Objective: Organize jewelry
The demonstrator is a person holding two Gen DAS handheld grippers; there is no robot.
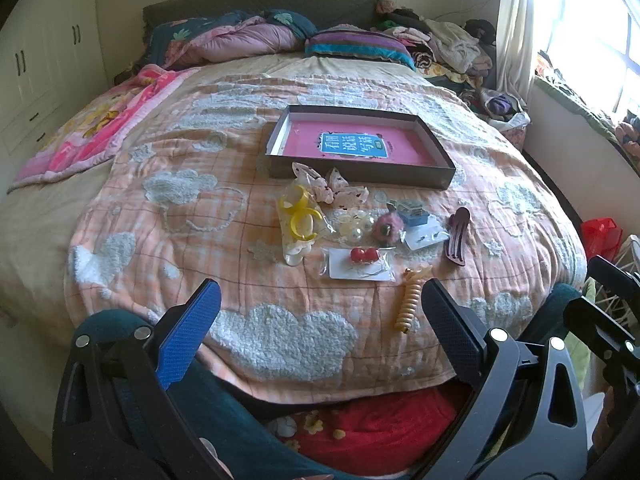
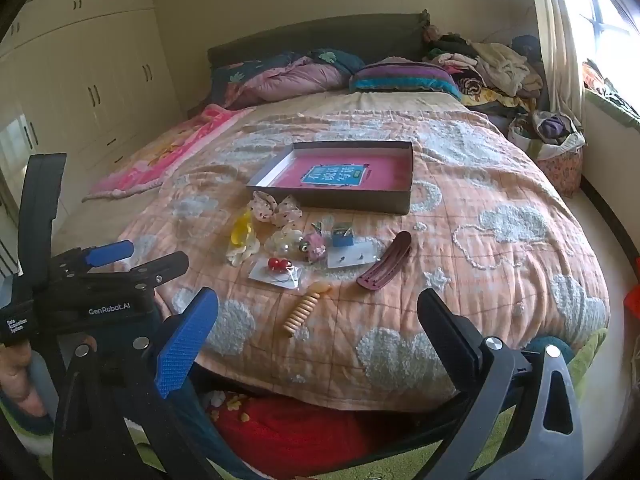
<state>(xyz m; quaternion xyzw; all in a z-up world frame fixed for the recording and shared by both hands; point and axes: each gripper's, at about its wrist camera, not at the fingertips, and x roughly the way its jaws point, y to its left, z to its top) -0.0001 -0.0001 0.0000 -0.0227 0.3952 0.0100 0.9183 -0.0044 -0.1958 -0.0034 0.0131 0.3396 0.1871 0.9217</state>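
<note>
A shallow dark box (image 1: 442,178) with a pink book inside lies on the bed (image 2: 400,200). In front of it lie jewelry and hair items: yellow rings in a bag (image 1: 300,216), a spotted bow (image 1: 332,188), red bead earrings on a card (image 1: 364,256), a maroon hair clip (image 1: 456,236) (image 2: 384,264), a beige spiral hair tie (image 1: 410,300) (image 2: 304,312), a pink pompom (image 1: 386,228) and a blue box (image 2: 342,236). My left gripper (image 1: 320,304) is open and empty at the bed's near edge. My right gripper (image 2: 318,312) is open and empty beside it.
An orange checked blanket with white clouds (image 1: 280,336) covers the bed. Pillows (image 1: 352,44) and a clothes pile (image 1: 448,44) lie at the head. White wardrobes (image 2: 92,80) stand left, a window (image 2: 600,8) right. A red bag (image 1: 600,232) sits by the right edge.
</note>
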